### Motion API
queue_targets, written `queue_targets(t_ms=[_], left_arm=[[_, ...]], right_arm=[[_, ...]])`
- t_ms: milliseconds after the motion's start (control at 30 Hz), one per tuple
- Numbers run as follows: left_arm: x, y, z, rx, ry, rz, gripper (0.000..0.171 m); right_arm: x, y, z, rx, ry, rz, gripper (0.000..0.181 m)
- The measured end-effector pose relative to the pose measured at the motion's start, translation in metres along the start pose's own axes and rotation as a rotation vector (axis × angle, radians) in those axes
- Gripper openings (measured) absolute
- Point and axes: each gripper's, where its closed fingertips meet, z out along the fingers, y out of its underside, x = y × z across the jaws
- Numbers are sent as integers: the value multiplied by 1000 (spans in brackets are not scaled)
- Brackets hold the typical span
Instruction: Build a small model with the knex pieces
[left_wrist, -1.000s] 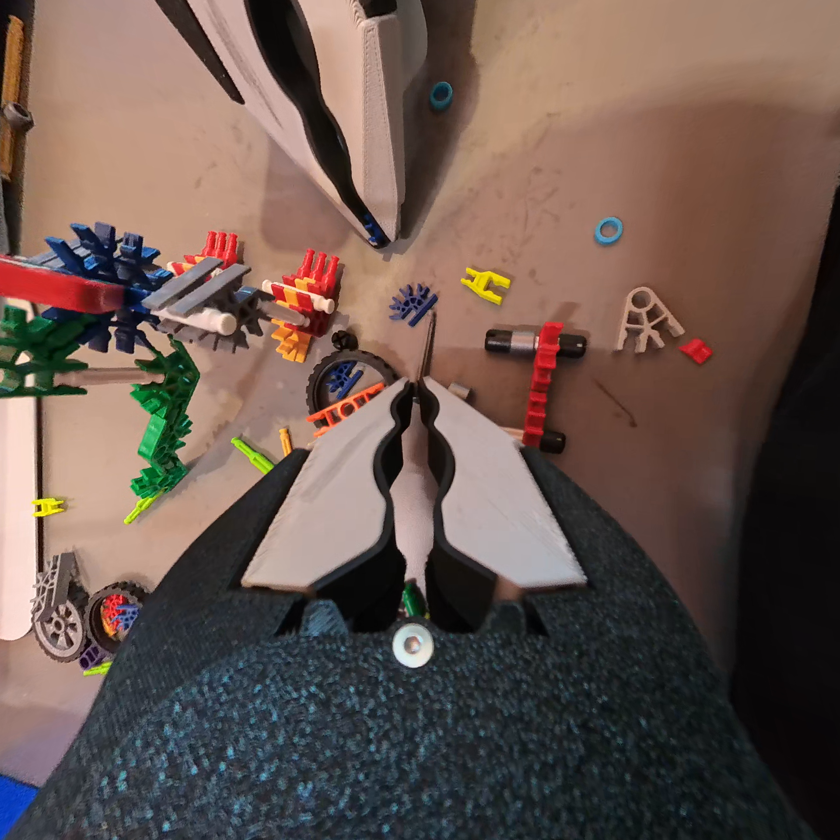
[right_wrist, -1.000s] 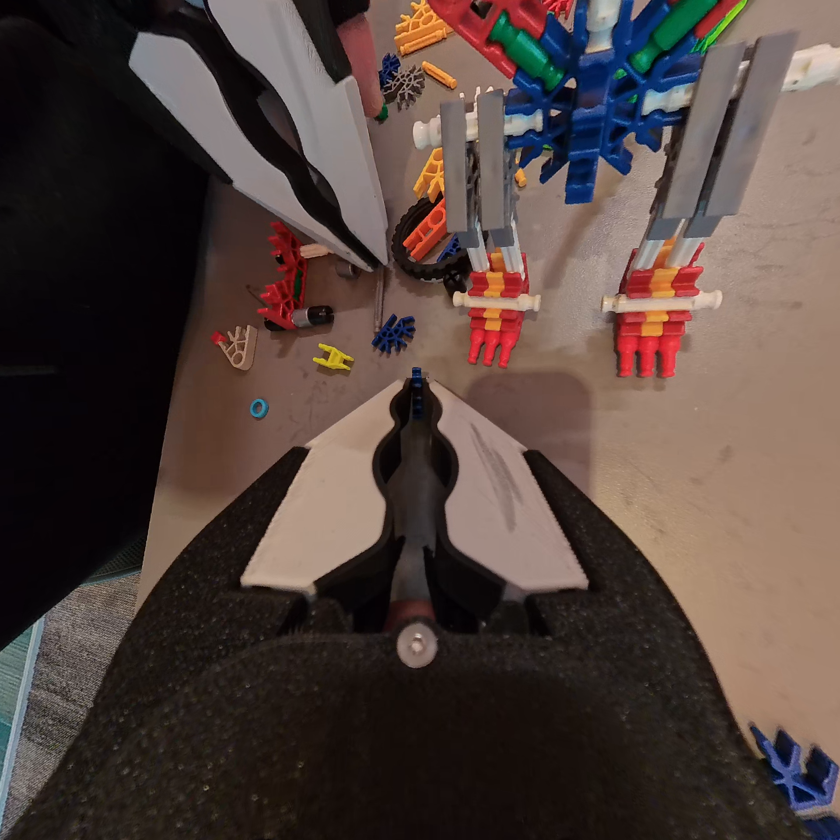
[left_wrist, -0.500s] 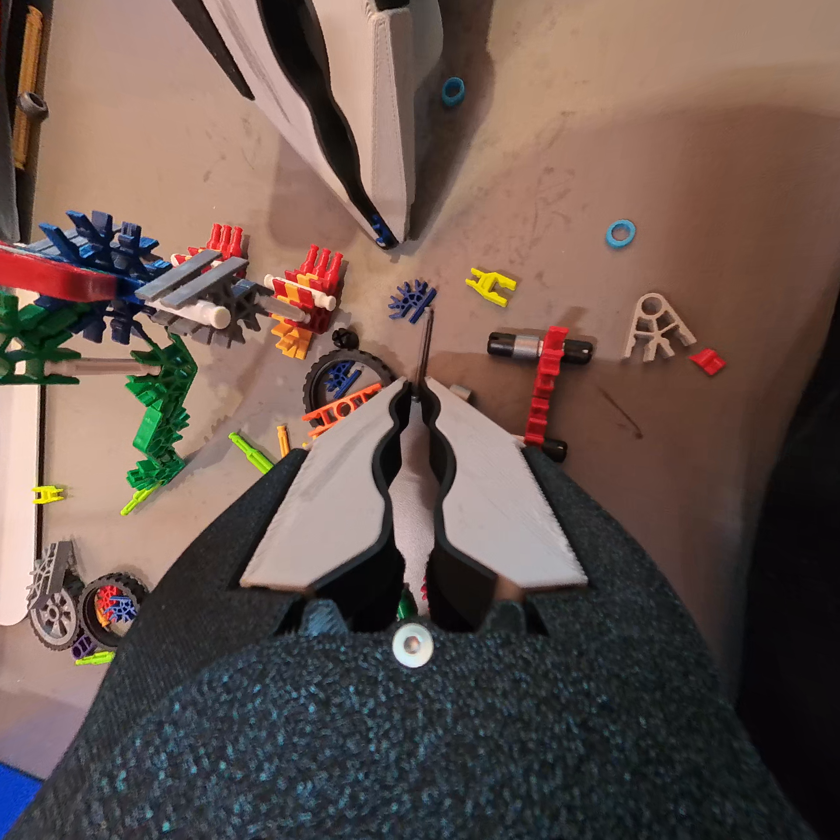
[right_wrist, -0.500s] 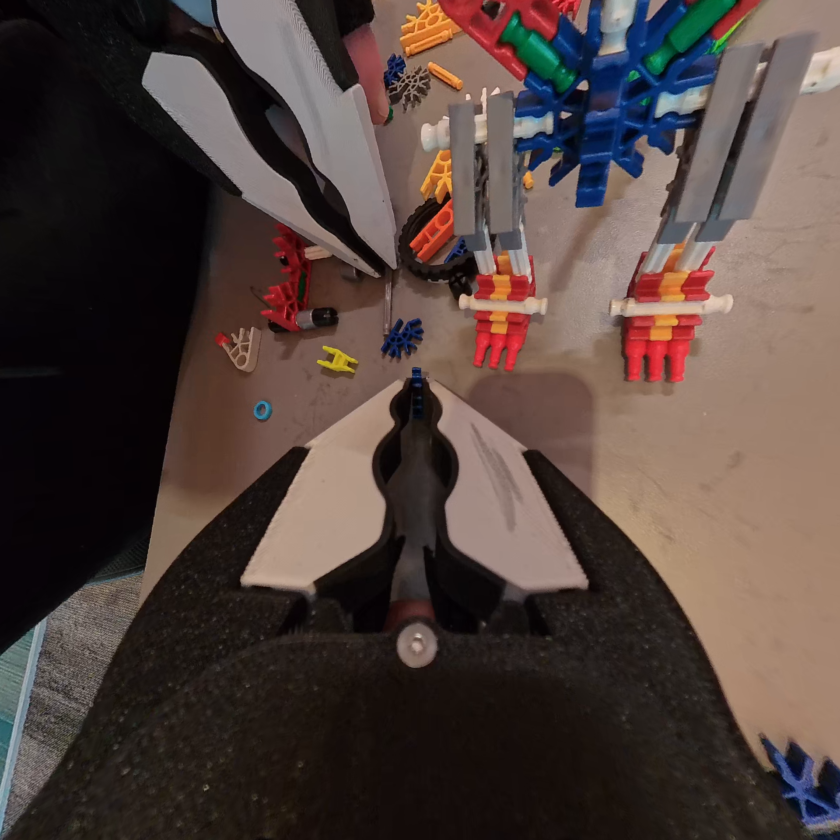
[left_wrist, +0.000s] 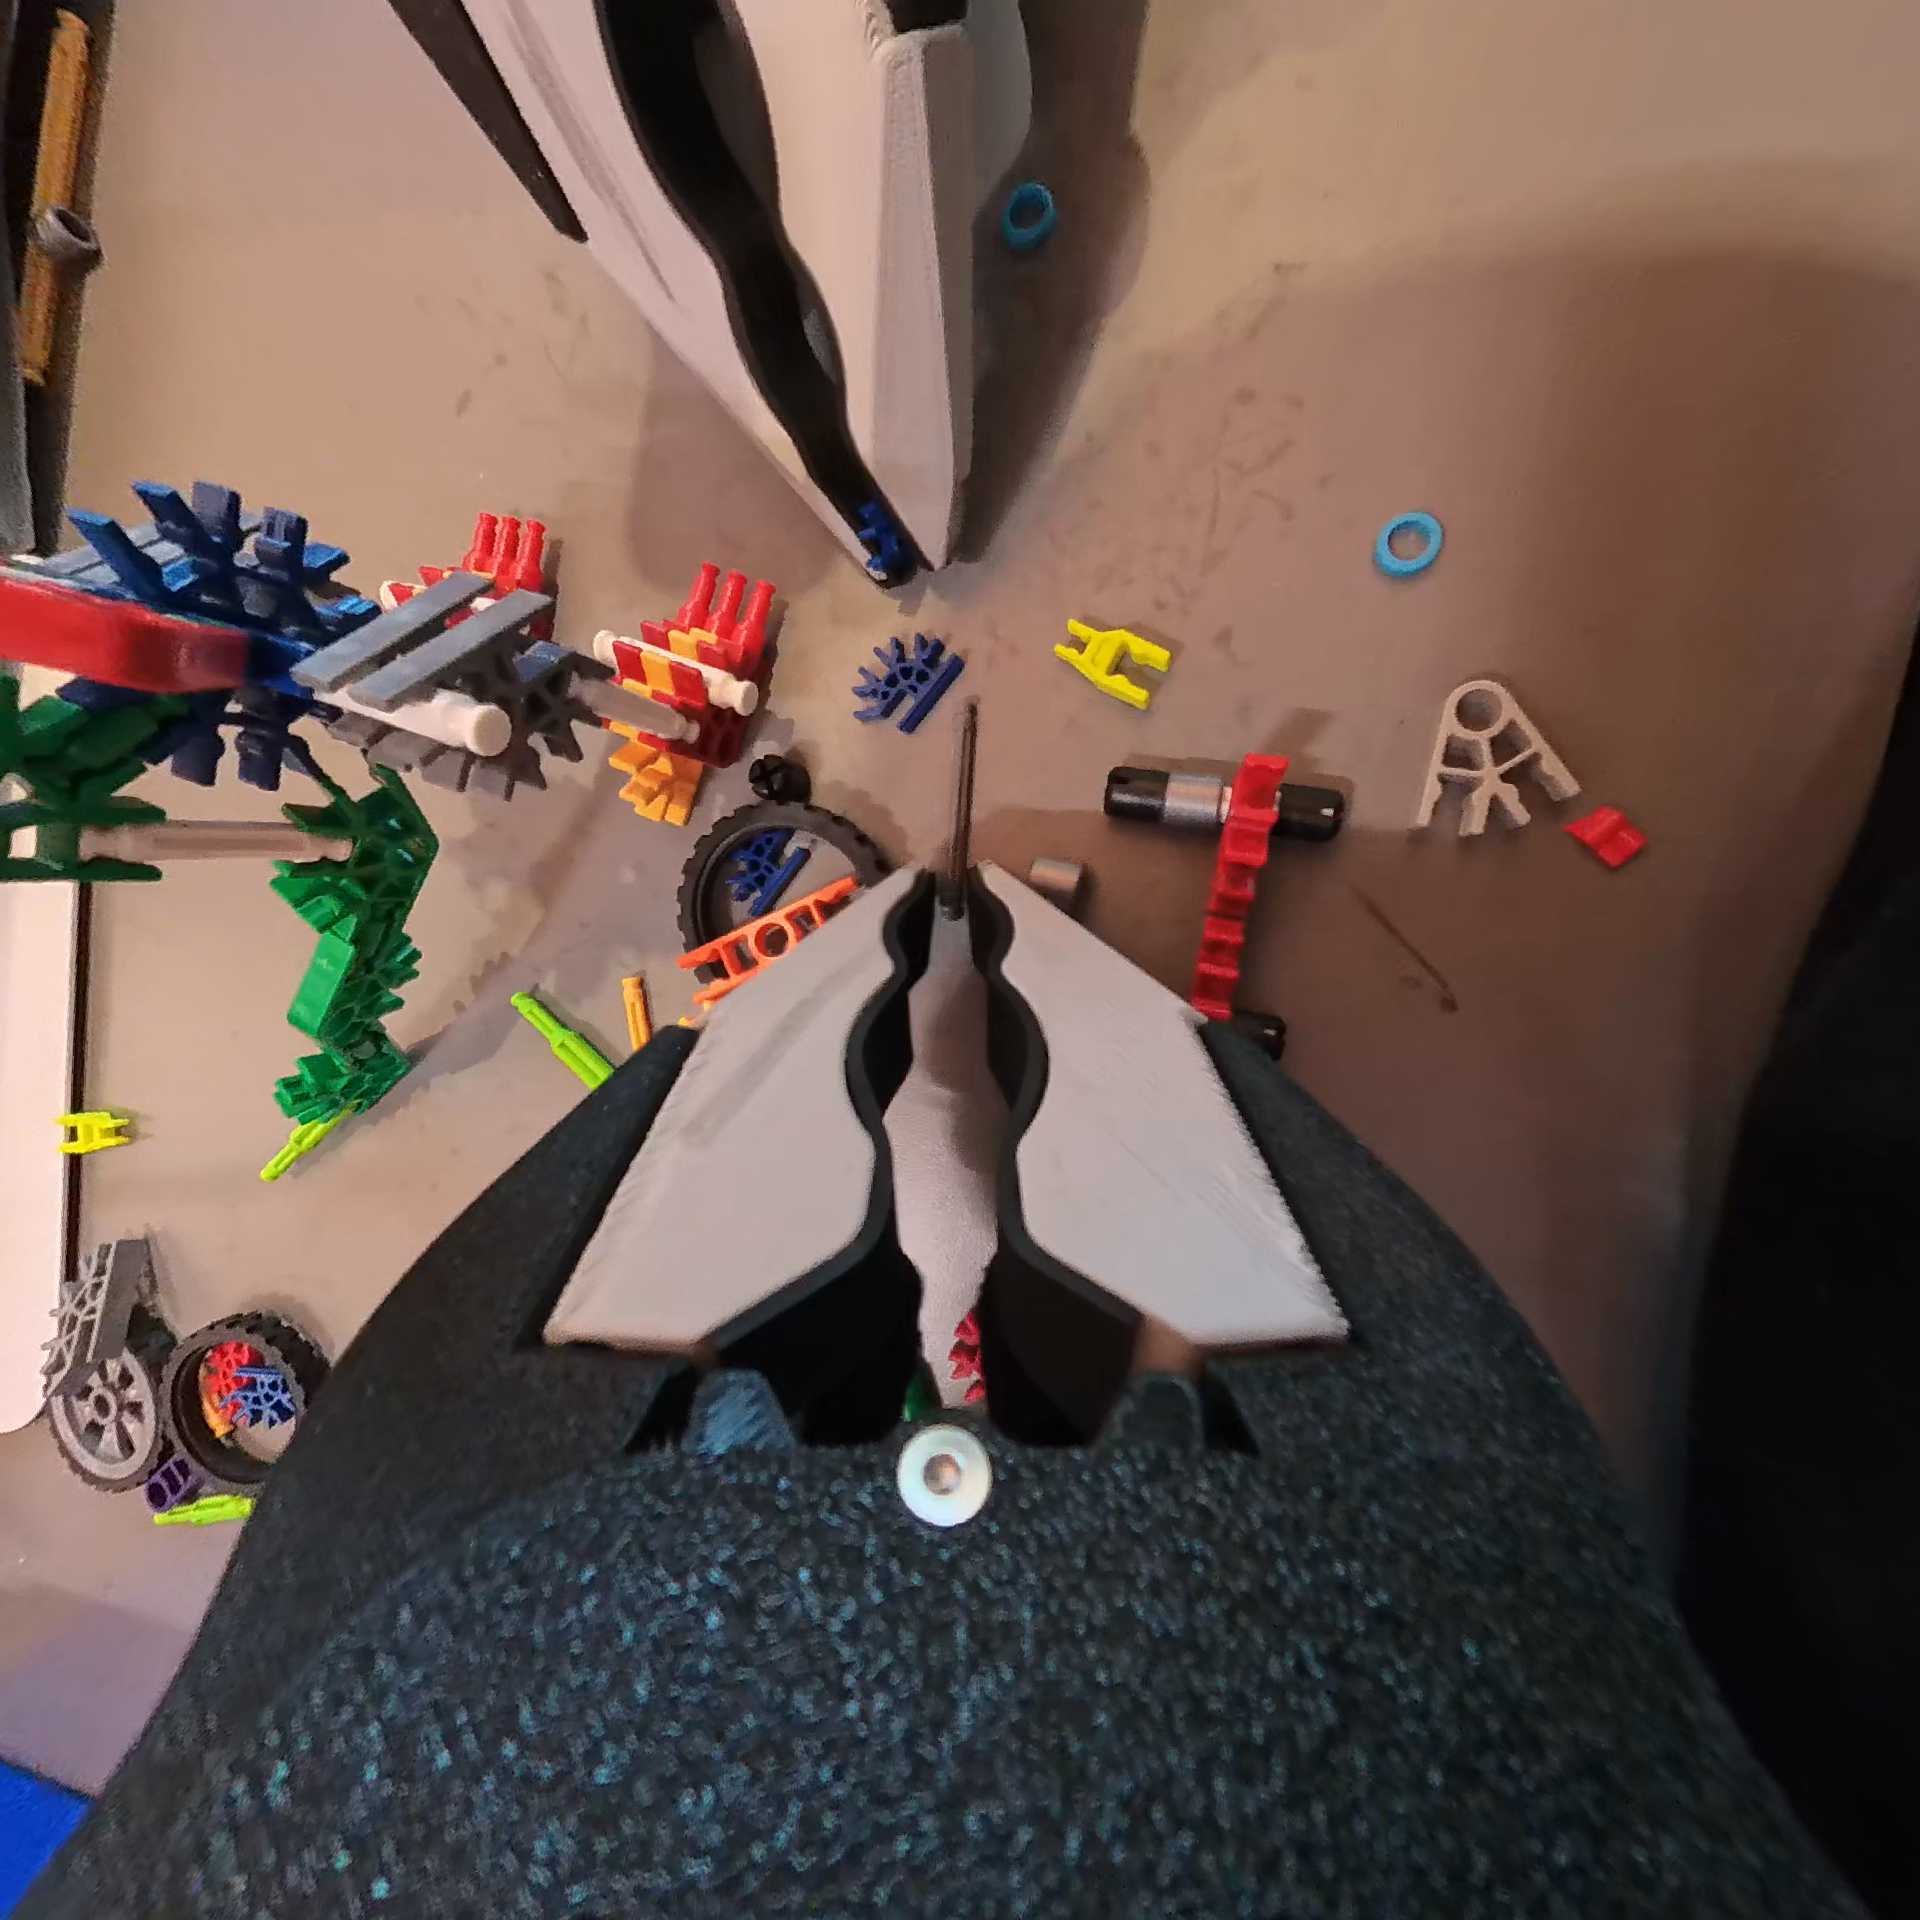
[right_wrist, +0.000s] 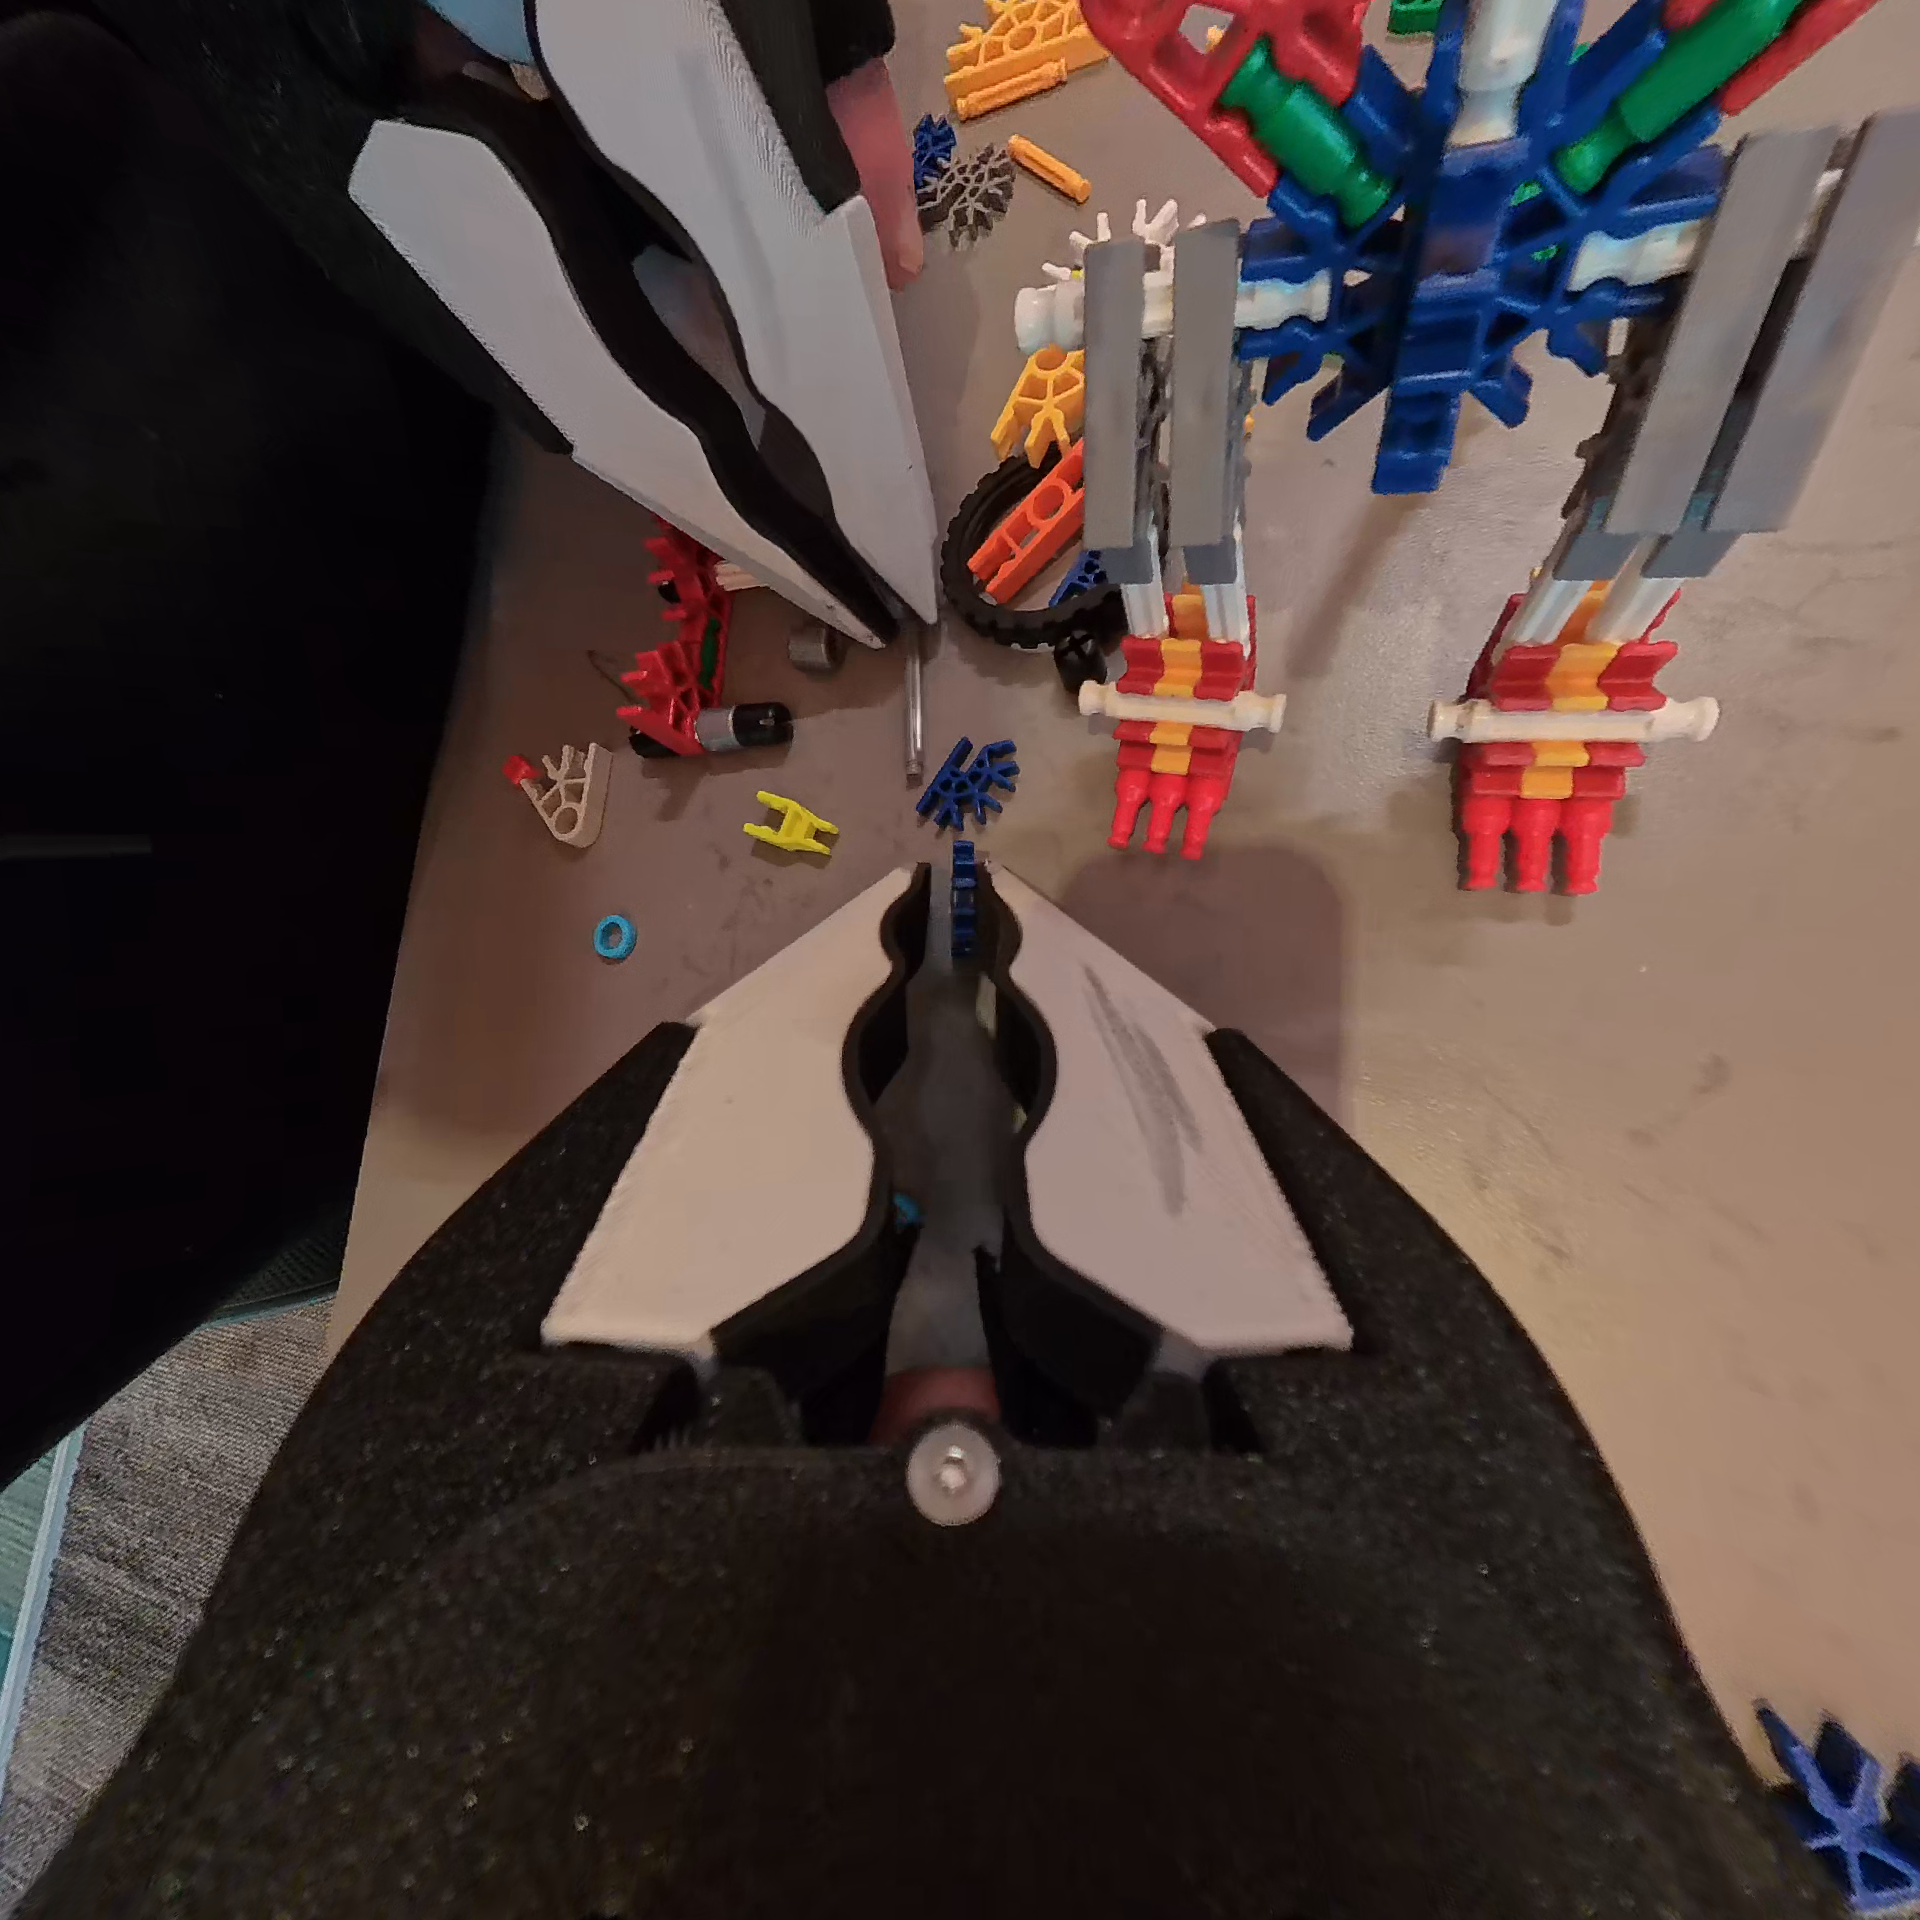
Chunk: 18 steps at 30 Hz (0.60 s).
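The left gripper (left_wrist: 951, 883) covers the near end of the thin rod (left_wrist: 968, 779) and part of the tyre (left_wrist: 769, 868). The big model (right_wrist: 1455, 260) is cut by the top edge and blurred. A blue connector (right_wrist: 1849, 1808) is cut at the corner.

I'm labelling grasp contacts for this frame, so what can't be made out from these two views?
- Left wrist view: the near end of the thin dark rod is hidden between the left gripper fingers.
- Right wrist view: most of the small blue connector is covered by the right gripper fingers; its shape is unclear.
- Right wrist view: the big blue-and-grey model is blurred and cut off by the top edge.
- Left wrist view: the red piece behind the fingers is mostly hidden.
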Motion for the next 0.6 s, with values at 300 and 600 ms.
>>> queue_targets(t_ms=[300, 600], left_arm=[[-2, -2, 1, 0, -3, 6, 11], [-1, -5, 3, 1, -4, 13, 8]], right_arm=[[-1, 2, -2, -20, 7, -26, 10], [4, 5, -6, -44, 39, -51, 9]])
